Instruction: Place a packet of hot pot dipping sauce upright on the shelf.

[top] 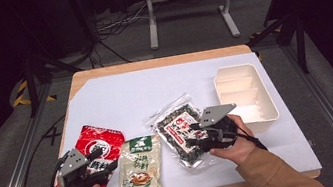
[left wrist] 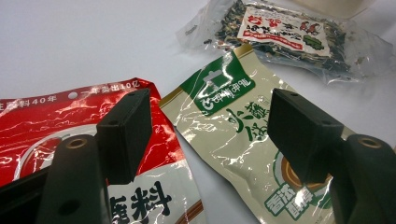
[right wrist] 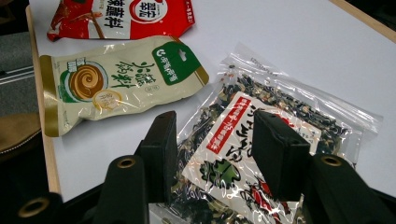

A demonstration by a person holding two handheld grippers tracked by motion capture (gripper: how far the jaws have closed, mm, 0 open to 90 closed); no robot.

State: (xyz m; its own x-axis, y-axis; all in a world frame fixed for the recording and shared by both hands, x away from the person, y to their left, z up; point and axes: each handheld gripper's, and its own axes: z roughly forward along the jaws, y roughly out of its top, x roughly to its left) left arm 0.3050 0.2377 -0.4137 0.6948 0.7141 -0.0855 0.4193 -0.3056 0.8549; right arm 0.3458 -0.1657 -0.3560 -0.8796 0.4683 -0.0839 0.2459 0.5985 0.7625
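Right tool (right wrist: 212, 154) is hovering open over your clear seaweed bag (right wrist: 280, 140) lying on the table (top: 119, 96); left tool (left wrist: 210, 135) is idling open. Slick film risks slipping if you're pinching shallow.

Covered and cropped parts around the clear seaweed bag (top: 180, 131)

In the high view, the right hand-held gripper (top: 195, 134) and its grey plate cover the seaweed bag's right side, and the red packet (top: 96, 147), well left of that bag, lies partly under the left hand-held gripper (top: 103, 160). The right gripper view crops the seaweed bag at its bottom edge. Printing on the beige packet (top: 139, 166) beside the bag is too small to read from above.
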